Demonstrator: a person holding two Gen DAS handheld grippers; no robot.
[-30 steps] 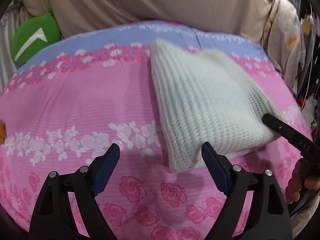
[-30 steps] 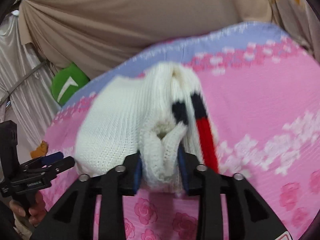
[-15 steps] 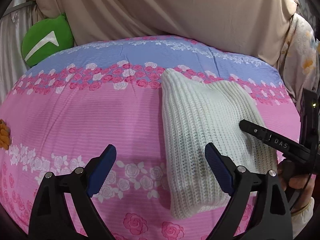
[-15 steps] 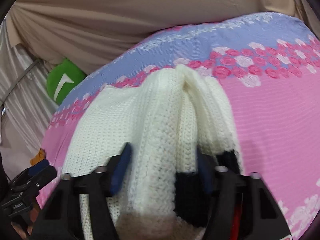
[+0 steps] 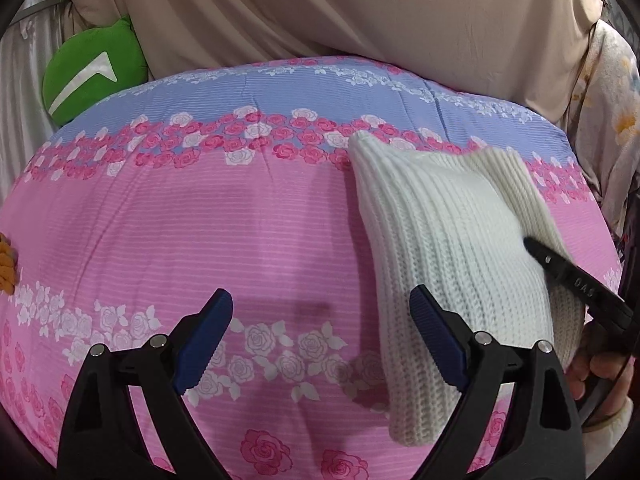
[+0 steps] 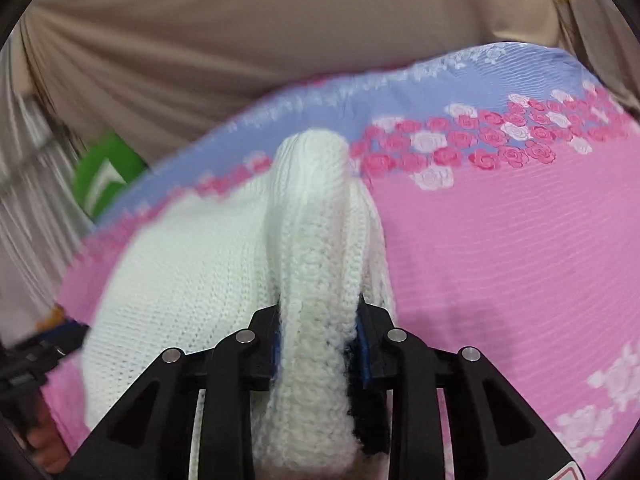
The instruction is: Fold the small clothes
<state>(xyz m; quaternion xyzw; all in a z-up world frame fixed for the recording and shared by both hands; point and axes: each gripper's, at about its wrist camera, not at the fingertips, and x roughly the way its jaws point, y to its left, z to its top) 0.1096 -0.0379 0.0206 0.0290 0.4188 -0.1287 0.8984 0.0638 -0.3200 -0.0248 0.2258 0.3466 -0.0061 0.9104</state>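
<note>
A folded white knit sweater (image 5: 452, 248) lies on the pink floral bedspread (image 5: 224, 232), at the right in the left wrist view. My left gripper (image 5: 320, 336) is open and empty, hovering above the bedspread just left of the sweater's near end. My right gripper (image 6: 318, 340) is shut on a thick bunched fold of the sweater (image 6: 316, 248); a black trim shows by its right pad. The right gripper's arm (image 5: 576, 284) shows in the left wrist view, reaching over the sweater's right edge. The rest of the sweater spreads to the left (image 6: 180, 280).
A green plush cushion (image 5: 92, 72) sits at the bed's far left corner. A beige curtain (image 5: 360, 12) hangs behind the bed. An orange object (image 5: 6, 264) lies at the left edge. Floral fabric (image 5: 608, 108) hangs at the right.
The right gripper opened around the fold half a second ago and has closed on it again. The left gripper has drawn back and up, so more of the bed shows.
</note>
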